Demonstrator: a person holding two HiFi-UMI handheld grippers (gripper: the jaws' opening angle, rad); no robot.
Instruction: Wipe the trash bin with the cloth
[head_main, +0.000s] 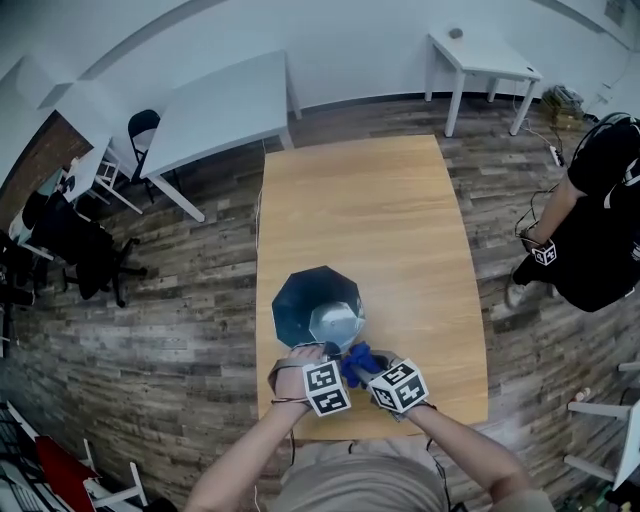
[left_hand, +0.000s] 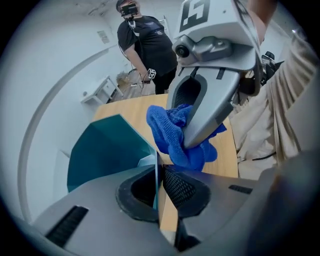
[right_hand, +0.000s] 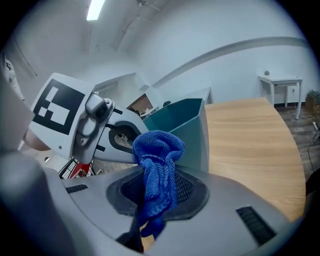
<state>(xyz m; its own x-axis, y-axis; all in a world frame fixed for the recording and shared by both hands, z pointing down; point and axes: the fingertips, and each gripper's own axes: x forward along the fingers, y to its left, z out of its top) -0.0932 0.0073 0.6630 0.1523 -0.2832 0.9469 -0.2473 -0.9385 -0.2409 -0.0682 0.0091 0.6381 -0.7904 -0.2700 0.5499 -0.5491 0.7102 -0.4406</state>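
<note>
Right tool (right_hand: 157, 192) pinches cloth (right_hand: 159, 150); left gripper view alone shows left tool (left_hand: 159, 187) clamping trash bin (left_hand: 110, 150) rim.

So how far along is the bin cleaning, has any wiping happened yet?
It looks like an early stage. Done: the right gripper is shut on the blue cloth, and the left gripper is clamped on the wall of the teal trash bin, which stands on the wooden table. In hand: the cloth is held close to the bin's near edge; whether they touch is unclear. Left: the wiping itself.
</note>
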